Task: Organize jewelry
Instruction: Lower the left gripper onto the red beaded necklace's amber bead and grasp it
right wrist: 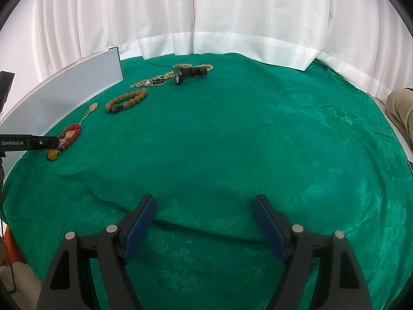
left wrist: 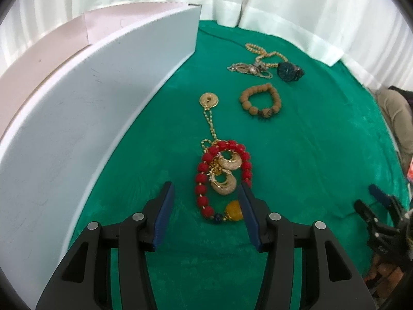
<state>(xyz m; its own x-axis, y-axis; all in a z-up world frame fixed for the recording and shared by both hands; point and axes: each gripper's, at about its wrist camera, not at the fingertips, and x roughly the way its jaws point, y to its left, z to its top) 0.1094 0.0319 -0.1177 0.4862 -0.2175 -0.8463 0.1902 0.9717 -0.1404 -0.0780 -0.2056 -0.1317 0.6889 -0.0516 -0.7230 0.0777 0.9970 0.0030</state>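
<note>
Left gripper (left wrist: 206, 196) is spread wide over the red bead bracelet (left wrist: 206, 178) by the green cloth's (left wrist: 309, 155) left edge, partly hiding the bracelet's right side. Its side label is too blurry to read. Right gripper (right wrist: 205, 205) is spread too, holding nothing.

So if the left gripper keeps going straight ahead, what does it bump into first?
Most likely the red bead bracelet, which lies between the open fingers of the left gripper, with gold earrings inside its loop. How high the gripper sits is unclear.
</note>
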